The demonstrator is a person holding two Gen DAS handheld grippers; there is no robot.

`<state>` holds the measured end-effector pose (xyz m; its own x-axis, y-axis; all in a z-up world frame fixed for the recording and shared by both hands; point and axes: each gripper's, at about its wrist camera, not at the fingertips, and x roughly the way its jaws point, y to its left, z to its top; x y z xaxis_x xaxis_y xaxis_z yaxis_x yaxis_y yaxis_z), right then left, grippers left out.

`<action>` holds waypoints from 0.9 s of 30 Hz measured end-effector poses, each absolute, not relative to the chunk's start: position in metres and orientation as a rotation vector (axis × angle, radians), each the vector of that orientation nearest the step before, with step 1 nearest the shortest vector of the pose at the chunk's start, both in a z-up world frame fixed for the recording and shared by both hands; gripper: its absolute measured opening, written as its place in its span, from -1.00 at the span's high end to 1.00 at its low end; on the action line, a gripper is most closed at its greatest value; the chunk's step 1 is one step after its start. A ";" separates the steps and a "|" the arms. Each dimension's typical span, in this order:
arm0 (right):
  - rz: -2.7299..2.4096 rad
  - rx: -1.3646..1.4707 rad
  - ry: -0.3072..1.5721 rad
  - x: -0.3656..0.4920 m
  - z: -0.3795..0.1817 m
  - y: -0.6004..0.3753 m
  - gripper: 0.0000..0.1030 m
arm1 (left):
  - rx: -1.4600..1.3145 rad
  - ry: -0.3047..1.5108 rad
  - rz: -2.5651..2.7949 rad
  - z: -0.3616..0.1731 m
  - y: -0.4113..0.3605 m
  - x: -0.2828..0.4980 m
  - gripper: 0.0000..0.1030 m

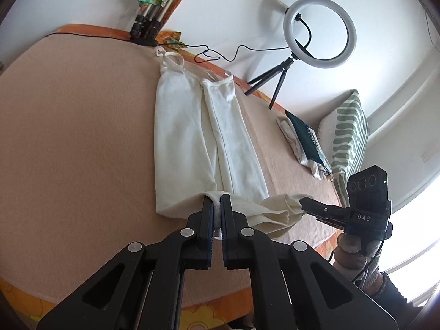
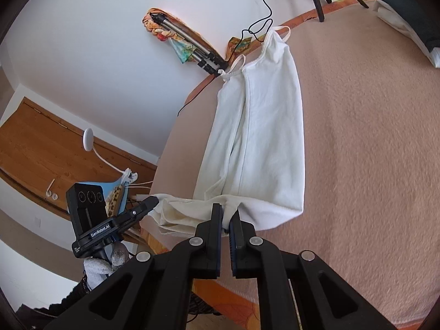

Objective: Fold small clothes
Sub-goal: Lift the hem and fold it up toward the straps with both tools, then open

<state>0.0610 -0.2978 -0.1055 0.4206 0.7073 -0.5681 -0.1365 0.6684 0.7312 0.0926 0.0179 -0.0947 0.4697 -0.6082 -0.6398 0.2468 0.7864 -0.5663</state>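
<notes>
A white strappy top [image 1: 192, 134] lies lengthwise on the peach blanket [image 1: 77, 137], its sides folded inward, straps at the far end. My left gripper [image 1: 217, 203] is shut on its near hem. My right gripper [image 1: 302, 206] shows to the right, pinching the hem's other corner, which is lifted and bunched. In the right wrist view, the top [image 2: 264, 137] stretches away, my right gripper [image 2: 228, 214] is shut on the hem, and my left gripper [image 2: 154, 202] holds the hem corner at the left.
A ring light on a small tripod [image 1: 319, 33] stands at the bed's far edge, its cable [image 1: 220, 52] trailing near the straps. A striped pillow [image 1: 346, 134] and folded clothes [image 1: 302, 140] lie at the right. A folded tripod [image 2: 187, 44] leans on the wall.
</notes>
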 end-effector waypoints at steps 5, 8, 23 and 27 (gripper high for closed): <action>0.525 0.635 1.010 0.097 -0.110 -0.301 0.95 | -0.444 0.957 -0.501 -0.104 0.016 0.123 0.93; 0.494 0.633 1.023 0.117 -0.116 -0.303 0.95 | -0.435 0.972 -0.475 -0.112 0.014 0.140 0.93; 0.461 0.564 1.062 0.173 -0.140 -0.296 0.85 | -0.438 1.019 -0.395 -0.134 0.013 0.177 0.84; 0.437 0.533 1.054 0.174 -0.134 -0.299 0.31 | -0.415 0.980 -0.376 -0.120 0.018 0.175 0.63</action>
<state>0.1738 -0.2994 -0.1342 0.4306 0.5756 -0.6951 -0.0844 0.7925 0.6040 0.1751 0.0181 -0.1202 0.5050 -0.4838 -0.7147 0.1188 0.8592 -0.4977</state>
